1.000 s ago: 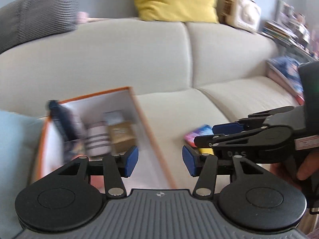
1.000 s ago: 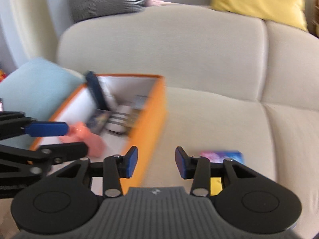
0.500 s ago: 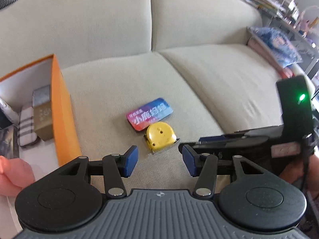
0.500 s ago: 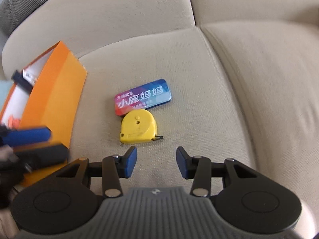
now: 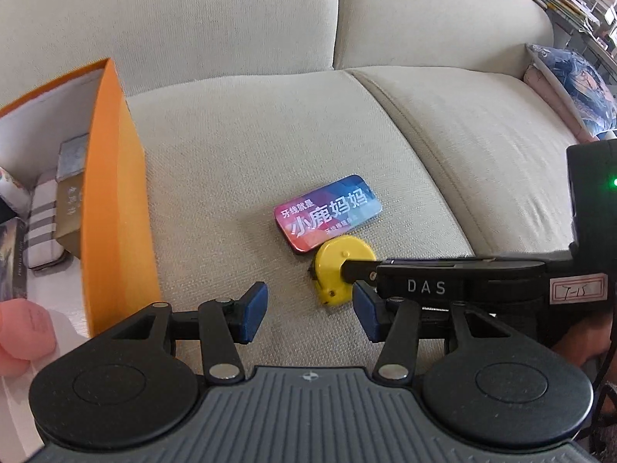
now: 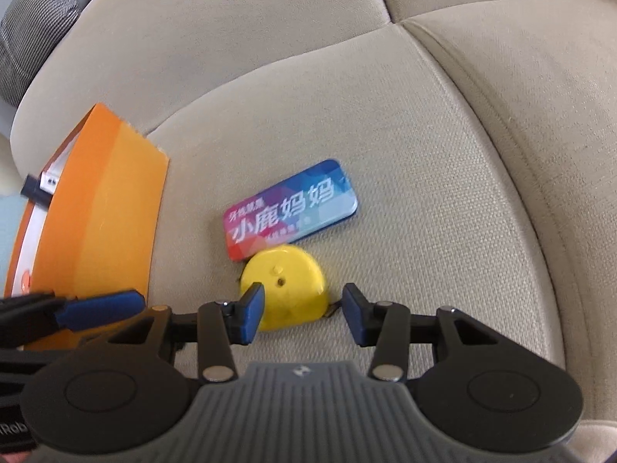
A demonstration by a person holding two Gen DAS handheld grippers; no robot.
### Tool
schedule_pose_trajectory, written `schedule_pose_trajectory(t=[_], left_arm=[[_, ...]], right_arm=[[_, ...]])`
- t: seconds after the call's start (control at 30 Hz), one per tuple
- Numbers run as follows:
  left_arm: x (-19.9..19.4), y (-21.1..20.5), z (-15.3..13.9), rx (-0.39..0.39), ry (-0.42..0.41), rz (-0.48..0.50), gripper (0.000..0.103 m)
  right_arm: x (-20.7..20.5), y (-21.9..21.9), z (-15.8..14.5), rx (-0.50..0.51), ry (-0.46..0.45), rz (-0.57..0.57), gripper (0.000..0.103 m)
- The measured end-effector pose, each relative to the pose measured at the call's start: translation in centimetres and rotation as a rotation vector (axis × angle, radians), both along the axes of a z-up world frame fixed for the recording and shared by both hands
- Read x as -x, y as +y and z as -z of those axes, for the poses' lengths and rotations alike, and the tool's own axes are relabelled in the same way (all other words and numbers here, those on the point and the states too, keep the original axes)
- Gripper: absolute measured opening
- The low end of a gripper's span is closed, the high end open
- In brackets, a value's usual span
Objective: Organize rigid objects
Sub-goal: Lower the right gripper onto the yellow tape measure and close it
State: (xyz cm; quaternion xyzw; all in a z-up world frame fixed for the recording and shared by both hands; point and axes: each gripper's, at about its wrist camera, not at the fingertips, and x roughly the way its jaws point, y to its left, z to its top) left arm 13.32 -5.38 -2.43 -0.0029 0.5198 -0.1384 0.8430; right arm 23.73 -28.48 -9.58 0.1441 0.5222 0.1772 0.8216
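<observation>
Both hand-held grippers lowered | right point(image 6: 297, 310) open over tape measure point(image 6: 283, 283) | left point(image 5: 306, 310) open

I see coarse woven cloth, matt beige, on the sofa point(image 5: 239, 146). The tin point(image 5: 327, 212) looks glossy, its printed lid catching light. The tape measure point(image 6: 283, 285) is smooth yellow plastic with a dull sheen. The box point(image 5: 115, 193) looks like matt orange card, white inside. My gripper pads point(image 5: 252, 310) look like matt blue rubber on black plastic arms.
</observation>
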Motion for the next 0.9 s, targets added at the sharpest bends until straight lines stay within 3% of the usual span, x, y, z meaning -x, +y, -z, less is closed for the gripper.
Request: schedule_pose_trajectory(t=[0.17, 0.4, 0.47, 0.5, 0.53, 0.6, 0.67, 0.77, 0.87, 0.9], left_arm=[[-0.6, -0.1, 0.2, -0.04, -0.002, 0.008, 0.059], [-0.7, 0.2, 0.8, -0.066, 0.027, -0.015, 0.059], [-0.5, -0.1, 1.2, -0.083, 0.036, -0.01, 0.059], [-0.4, -0.2, 1.4, -0.081, 0.039, -0.008, 0.059], [-0.3, -0.3, 1.6, -0.077, 0.042, -0.008, 0.059], [-0.3, -0.6, 2.0, -0.062, 0.044, 0.006, 0.057], [-0.5, -1.0, 2.7, -0.067, 0.039, 0.026, 0.041], [-0.9, -1.1, 3.5, -0.046, 0.045, 0.03, 0.032], [-1.0, -1.2, 3.6, -0.039, 0.026, 0.048, 0.031], [-1.0, -1.4, 3.7, -0.04, 0.023, 0.058, 0.03]], right_arm=[[-0.6, -0.3, 0.7, -0.046, 0.046, 0.007, 0.05], [-0.7, 0.5, 0.9, -0.044, 0.012, -0.024, 0.054], [-0.7, 0.6, 0.8, -0.029, -0.003, -0.036, 0.047], [-0.5, 0.5, 0.5, -0.029, -0.014, -0.033, 0.037], [-0.4, 0.2, 0.3, -0.048, -0.018, -0.032, 0.021], [-0.2, -0.7, 0.2, -0.087, -0.015, -0.038, 0.007], [0.0, -0.5, -0.1, -0.08, -0.029, -0.057, 0.0], [0.0, -0.4, -0.2, -0.073, -0.028, -0.074, 0.0], [-0.2, -1.0, 0.0, -0.103, 0.012, -0.048, 0.012], [-0.3, -1.3, 0.2, -0.111, 0.023, -0.035, 0.021]])
